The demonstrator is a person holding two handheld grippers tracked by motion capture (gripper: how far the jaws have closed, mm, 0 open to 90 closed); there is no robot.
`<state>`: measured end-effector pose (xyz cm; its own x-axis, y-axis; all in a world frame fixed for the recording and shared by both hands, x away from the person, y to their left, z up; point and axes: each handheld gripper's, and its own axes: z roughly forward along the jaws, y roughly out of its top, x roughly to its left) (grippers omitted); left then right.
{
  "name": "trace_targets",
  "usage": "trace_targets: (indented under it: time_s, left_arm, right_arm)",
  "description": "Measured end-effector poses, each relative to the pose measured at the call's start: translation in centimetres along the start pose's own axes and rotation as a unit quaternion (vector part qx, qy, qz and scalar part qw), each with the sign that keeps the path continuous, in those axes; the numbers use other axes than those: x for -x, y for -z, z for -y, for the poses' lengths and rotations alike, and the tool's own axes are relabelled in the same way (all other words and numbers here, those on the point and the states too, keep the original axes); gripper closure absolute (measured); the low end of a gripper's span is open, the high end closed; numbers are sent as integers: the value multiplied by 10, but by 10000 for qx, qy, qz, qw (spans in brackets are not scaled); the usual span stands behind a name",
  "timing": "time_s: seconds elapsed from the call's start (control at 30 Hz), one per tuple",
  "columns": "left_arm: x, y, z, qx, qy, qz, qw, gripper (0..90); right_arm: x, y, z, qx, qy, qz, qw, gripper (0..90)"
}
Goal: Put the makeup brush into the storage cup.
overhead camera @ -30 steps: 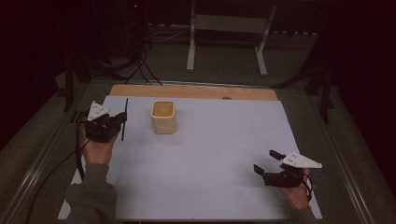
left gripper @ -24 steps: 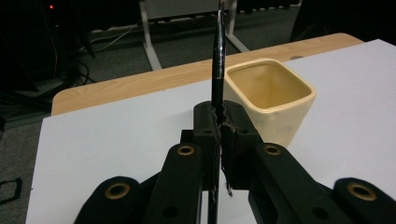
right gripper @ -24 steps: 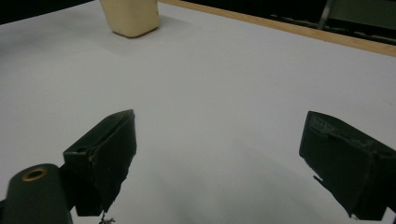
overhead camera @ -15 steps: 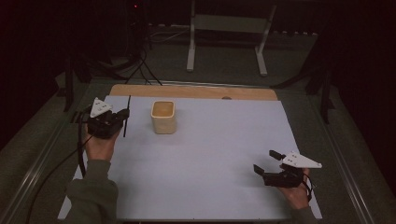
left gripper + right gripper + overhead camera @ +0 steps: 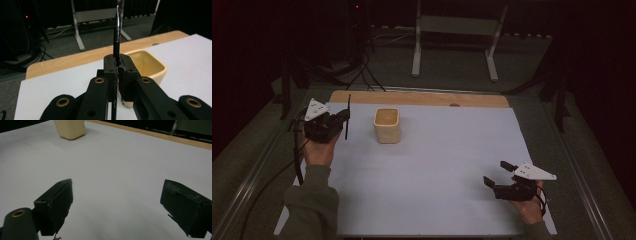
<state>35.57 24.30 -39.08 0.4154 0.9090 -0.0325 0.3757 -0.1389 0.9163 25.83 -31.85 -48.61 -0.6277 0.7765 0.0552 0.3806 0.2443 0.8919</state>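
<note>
Between the closed jaws of the left gripper (image 5: 343, 116), a thin black pen (image 5: 347, 116) stands almost upright, held near its middle so that one end rises above the jaws and the other end hangs below them. In the left gripper view the pen (image 5: 116, 32) looks smooth and a little shiny, with a narrow bright line of light along its round body, and the ribbed pads (image 5: 124, 65) press on it from both sides. I think it is kept vertical because the next step is probably to lower it into the cup (image 5: 387, 125), which stands just beside the gripper, toward the middle of the table; an upright pen can enter an open mouth easily. The cup is cream coloured, with a square shape, rounded corners and thick matt walls, maybe ceramic or plastic, and its inside seems to hold nothing. It rests on a large white sheet (image 5: 437, 170), flat and without gloss, which covers most of the wooden table (image 5: 422, 98); the bare light wood shows along the far edge. Well apart, at the near right corner of the sheet, the right gripper (image 5: 498, 172) waits low over the paper with its jaws wide apart and nothing between them; its black pads (image 5: 58, 200) look hard and worn at the edges.
</note>
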Motion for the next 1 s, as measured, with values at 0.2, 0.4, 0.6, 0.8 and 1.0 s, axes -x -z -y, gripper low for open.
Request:
trace_targets:
  time_s: [0.2, 0.4, 0.6, 0.8, 1.0]
  left_arm:
    - [-2, -3, -5, 92, 98, 51, 9999, 858]
    - [-1, -7, -10, 142, 61, 114, 9998, 859]
    - [-1, -13, -13, 162, 61, 165, 9997, 859]
    - [2, -19, -17, 205, 60, 222, 9995, 859]
    - [5, -22, -22, 255, 40, 255, 9993, 859]
  right_arm:
    - [0, 0, 0, 2, -9, 2, 10000, 109]
    - [0, 0, 0, 5, -1, 0, 10000, 109]
    - [1, 1, 0, 3, -5, -1, 10000, 109]
    - [1, 1, 0, 12, -3, 3, 10000, 109]
    - [1, 1, 0, 16, -15, 8, 10000, 109]
